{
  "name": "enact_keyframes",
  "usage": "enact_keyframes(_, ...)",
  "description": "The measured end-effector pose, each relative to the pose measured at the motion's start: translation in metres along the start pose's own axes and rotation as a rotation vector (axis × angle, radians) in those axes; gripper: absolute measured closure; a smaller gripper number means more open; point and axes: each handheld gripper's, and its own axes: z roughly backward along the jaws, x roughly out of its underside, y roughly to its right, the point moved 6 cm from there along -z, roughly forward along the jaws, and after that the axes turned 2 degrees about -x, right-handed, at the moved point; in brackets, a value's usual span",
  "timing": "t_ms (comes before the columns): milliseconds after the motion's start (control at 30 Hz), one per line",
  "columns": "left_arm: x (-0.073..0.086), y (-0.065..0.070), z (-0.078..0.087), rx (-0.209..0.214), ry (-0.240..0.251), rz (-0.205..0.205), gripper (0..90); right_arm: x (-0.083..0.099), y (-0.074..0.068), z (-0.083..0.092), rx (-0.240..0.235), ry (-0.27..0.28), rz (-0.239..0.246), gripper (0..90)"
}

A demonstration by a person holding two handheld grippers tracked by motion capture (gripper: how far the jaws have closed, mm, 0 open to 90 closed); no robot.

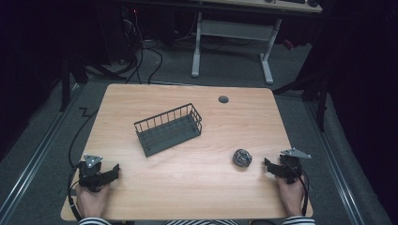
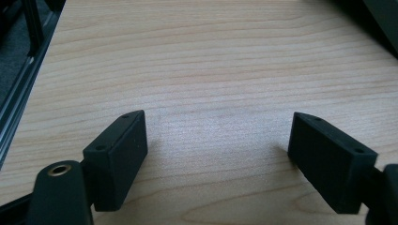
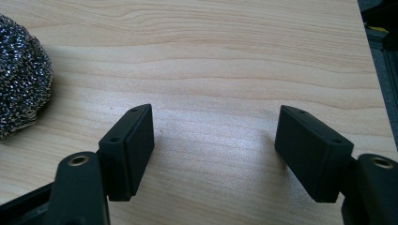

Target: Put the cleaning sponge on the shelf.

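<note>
A dark wire basket (image 1: 168, 129) stands slanted on the middle of the wooden table (image 1: 187, 187). To its right, a ball of steel wool (image 1: 242, 157) lies near the front of the table. At the front right corner my right gripper (image 1: 268, 166) rests open, a short way right of the ball. In the right gripper view the jaws (image 3: 215, 112) stand wide apart over bare wood, with the steel wool (image 3: 21, 75) at the left edge. My left gripper (image 1: 112, 172) rests open at the front left corner, with bare wood between its jaws (image 2: 217, 119).
A round cable hole (image 1: 223, 99) sits near the table's far edge. A dark corner of the basket (image 2: 382, 18) shows at the top right of the left gripper view. A white desk frame (image 1: 232, 42) stands on the floor beyond the table.
</note>
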Motion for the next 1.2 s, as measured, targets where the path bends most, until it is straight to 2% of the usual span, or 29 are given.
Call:
enact_keyframes(400, 0.000, 0.002, 0.000, 0.011, -0.003, -0.011, 18.5, 0.000, -0.001, 0.000, -0.001, 0.002, 0.003, 28.8)
enact_keyframes(633, 0.000, 0.002, 0.000, 0.010, -0.005, 0.000, 18.4, 0.000, -0.001, 0.000, -0.002, 0.002, 0.002, 28.8)
enact_keyframes(733, -0.001, 0.002, 0.001, 0.027, -0.005, 0.016, 19.1, 0.000, -0.001, 0.000, -0.003, 0.002, 0.003, 28.8)
enact_keyframes(900, -0.003, 0.004, 0.001, 0.040, -0.012, 0.019, 20.0, 0.000, -0.001, 0.000, -0.004, 0.001, 0.004, 28.8)
enact_keyframes(1200, -0.013, 0.016, 0.008, 0.093, -0.020, -0.021, 15.7, 0.001, -0.001, 0.001, -0.004, 0.001, 0.005, 28.8)
